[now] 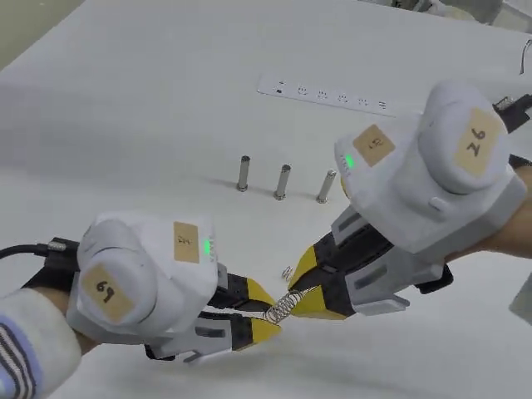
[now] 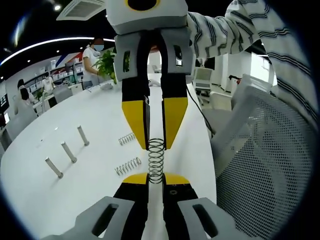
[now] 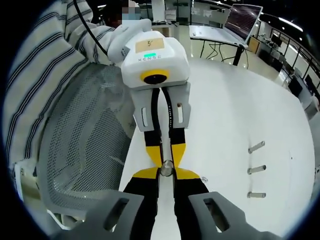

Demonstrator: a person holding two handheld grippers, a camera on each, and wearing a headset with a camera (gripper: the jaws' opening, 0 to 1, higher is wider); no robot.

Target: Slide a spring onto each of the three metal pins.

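Three cylindrical metal pins [image 1: 283,181] | coiled wire spring [image 1: 284,306] clamped between yellow fingers [image 1: 304,268]

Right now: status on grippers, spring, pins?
Both shut on one spring: left gripper, right gripper, an end each. Three pins upright, bare. Two spare springs lying on table, near side of pins.

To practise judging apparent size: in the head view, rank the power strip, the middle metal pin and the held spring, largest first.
Power strip, clearly largest, though farthest.
Then held spring and middle metal pin: about alike; the spring is nearer, so unranked.
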